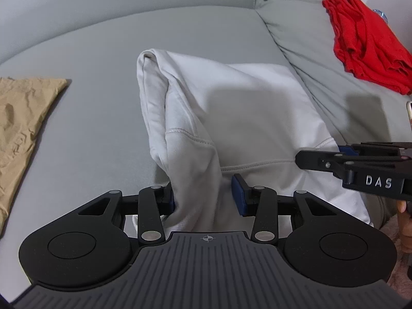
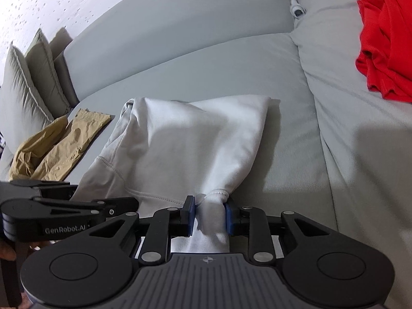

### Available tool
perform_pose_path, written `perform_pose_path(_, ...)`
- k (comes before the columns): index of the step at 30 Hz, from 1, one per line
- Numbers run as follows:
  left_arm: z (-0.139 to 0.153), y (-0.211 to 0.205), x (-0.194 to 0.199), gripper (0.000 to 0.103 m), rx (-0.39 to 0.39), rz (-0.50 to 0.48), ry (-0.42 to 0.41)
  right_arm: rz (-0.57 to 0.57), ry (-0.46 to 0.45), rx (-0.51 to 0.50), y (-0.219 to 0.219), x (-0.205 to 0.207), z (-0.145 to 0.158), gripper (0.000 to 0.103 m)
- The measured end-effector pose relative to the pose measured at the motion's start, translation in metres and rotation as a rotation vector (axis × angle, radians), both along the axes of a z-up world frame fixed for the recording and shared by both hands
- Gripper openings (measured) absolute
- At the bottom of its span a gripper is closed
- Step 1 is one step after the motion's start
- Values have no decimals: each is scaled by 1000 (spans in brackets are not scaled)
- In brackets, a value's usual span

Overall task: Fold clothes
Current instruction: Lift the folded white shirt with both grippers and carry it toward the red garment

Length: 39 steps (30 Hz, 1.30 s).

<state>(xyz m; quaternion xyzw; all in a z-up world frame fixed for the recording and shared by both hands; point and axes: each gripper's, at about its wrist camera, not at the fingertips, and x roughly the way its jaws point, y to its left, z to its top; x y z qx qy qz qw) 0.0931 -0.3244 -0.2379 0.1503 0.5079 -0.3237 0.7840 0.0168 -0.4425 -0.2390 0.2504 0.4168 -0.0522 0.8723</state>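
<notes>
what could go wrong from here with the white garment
1. The left claw has cloth between its pads, but the right-hand pad stands clear of it, so that corner may slip out when lifted.
2. The right claw pinches only a narrow bunch of the white garment; a pull could drag it askew or wrinkle the fold.
3. The tan garment lies close beside it and could get swept along.

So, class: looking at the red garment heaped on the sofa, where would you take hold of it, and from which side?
Grip the red garment at its lower bunched hem, the edge nearest the white hoodie. Come from the seat side. The hem's folds stand up there and nothing covers them. The far side runs out of view, so I cannot judge it.
</notes>
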Motion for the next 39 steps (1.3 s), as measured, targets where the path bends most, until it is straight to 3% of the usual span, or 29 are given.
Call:
perform_pose_path(8,-3,0,4,46,3,61,37,19,-14,-65,10,-2,1,23)
perform_pose_path(9,-2,1,2,44,5,63,26,17,-17,-78,12,-3,2,22)
perform_pose_path(11,4,-1,-4,22,31,56,-27,10,-31,-115,17,-5,6,10)
perform_pose_path(14,17,-6,-13,15,69,38,-82,14,-83,-202,32,-14,25,8)
perform_pose_path(19,60,-19,-44,15,102,-7,-156,26,-124,-268,50,-29,60,8)
perform_pose_path(24,91,-26,-72,15,111,17,-183,31,-145,-330,55,-52,93,8)
perform_pose_path(35,131,-87,-92,15,66,-38,-225,-39,-173,-388,3,-80,129,8)
perform_pose_path(39,148,-144,-91,15,3,-107,-257,-107,-185,-419,-38,-83,142,8)
